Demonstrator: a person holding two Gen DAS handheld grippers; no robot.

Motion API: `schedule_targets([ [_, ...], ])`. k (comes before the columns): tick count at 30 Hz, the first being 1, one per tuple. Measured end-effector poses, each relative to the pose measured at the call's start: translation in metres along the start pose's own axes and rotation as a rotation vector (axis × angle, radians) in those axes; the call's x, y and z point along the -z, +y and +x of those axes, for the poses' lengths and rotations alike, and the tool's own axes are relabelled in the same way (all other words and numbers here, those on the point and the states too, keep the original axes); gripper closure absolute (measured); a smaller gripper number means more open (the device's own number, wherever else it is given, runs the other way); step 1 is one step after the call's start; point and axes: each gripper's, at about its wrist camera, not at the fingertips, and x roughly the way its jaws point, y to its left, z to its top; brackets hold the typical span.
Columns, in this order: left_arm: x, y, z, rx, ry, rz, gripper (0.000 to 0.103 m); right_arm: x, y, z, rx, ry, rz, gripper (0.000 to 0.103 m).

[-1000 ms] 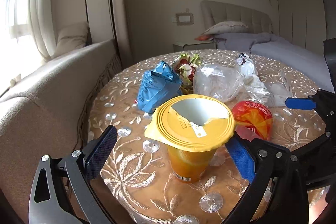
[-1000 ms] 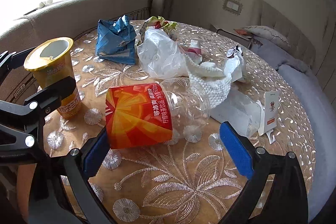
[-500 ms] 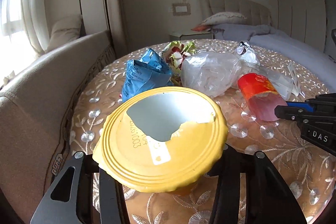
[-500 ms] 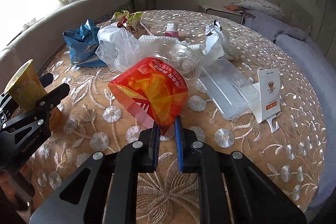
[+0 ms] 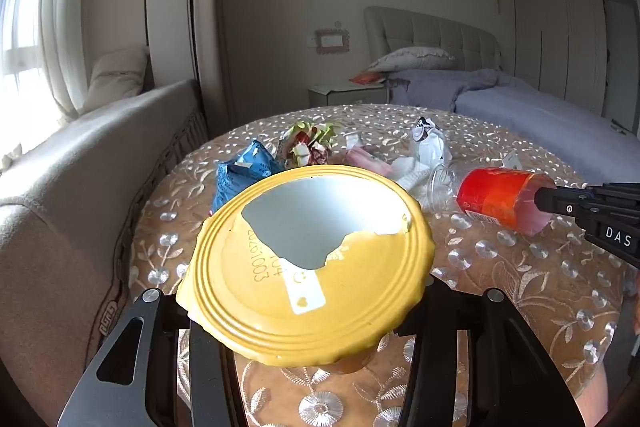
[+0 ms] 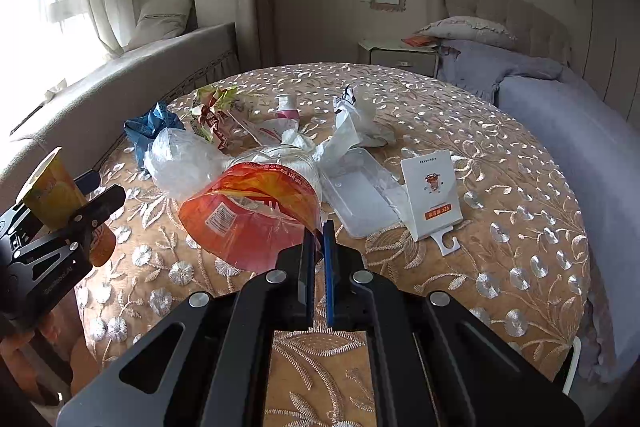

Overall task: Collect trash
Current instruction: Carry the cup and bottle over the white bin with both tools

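Note:
My left gripper (image 5: 312,339) is shut on a yellow cup (image 5: 308,267) with a torn foil lid and holds it above the round table (image 5: 520,287); the cup hides the fingertips. The cup (image 6: 52,187) and left gripper (image 6: 68,223) also show in the right wrist view. My right gripper (image 6: 319,239) is shut on the rim of a crushed clear bottle with an orange label (image 6: 252,211) and holds it lifted over the table. The bottle (image 5: 500,197) and right gripper (image 5: 560,201) show in the left wrist view.
More trash lies mid-table: a blue wrapper (image 6: 150,127), a clear plastic bag (image 6: 180,159), a green-red wrapper (image 6: 212,107), white tissue (image 6: 352,119), a clear plastic tray (image 6: 360,191) and a white card (image 6: 432,191). A sofa (image 5: 80,187) stands left, a bed (image 6: 560,115) right.
Both grippers have closed, the left on the yellow cup, the right on the orange-label bottle. Both items have been lifted off the table and pulled back toward me.

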Motion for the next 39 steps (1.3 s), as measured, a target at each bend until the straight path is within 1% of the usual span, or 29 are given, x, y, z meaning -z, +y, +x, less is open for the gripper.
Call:
schedule_targets([
  [3, -0.007, -0.018, -0.009, 0.018, -0.025, 0.033, 0.058, 0.006, -0.018, -0.024, 0.029, -0.032, 0.025, 0.098],
  [9, -0.014, -0.064, -0.017, 0.106, -0.047, 0.072, 0.057, 0.021, -0.067, -0.069, 0.100, -0.089, 0.098, 0.098],
  [16, -0.017, -0.140, -0.015, 0.243, -0.053, 0.140, 0.058, 0.051, -0.128, -0.112, 0.213, -0.118, 0.187, 0.098],
  [19, -0.017, -0.177, -0.014, 0.319, -0.052, 0.173, 0.057, 0.067, -0.156, -0.126, 0.264, -0.119, 0.232, 0.098],
  [25, -0.015, -0.256, -0.012, 0.457, -0.060, 0.265, 0.057, 0.104, -0.211, -0.147, 0.372, -0.093, 0.327, 0.098],
  [29, -0.010, -0.310, -0.008, 0.538, -0.055, 0.329, 0.057, 0.130, -0.243, -0.156, 0.426, -0.067, 0.389, 0.098],
  [34, 0.001, -0.368, 0.000, 0.637, -0.049, 0.401, 0.057, 0.155, -0.277, -0.158, 0.482, -0.030, 0.448, 0.098],
  [39, 0.017, -0.421, 0.015, 0.729, -0.021, 0.453, 0.057, 0.180, -0.308, -0.153, 0.518, 0.026, 0.494, 0.098],
])
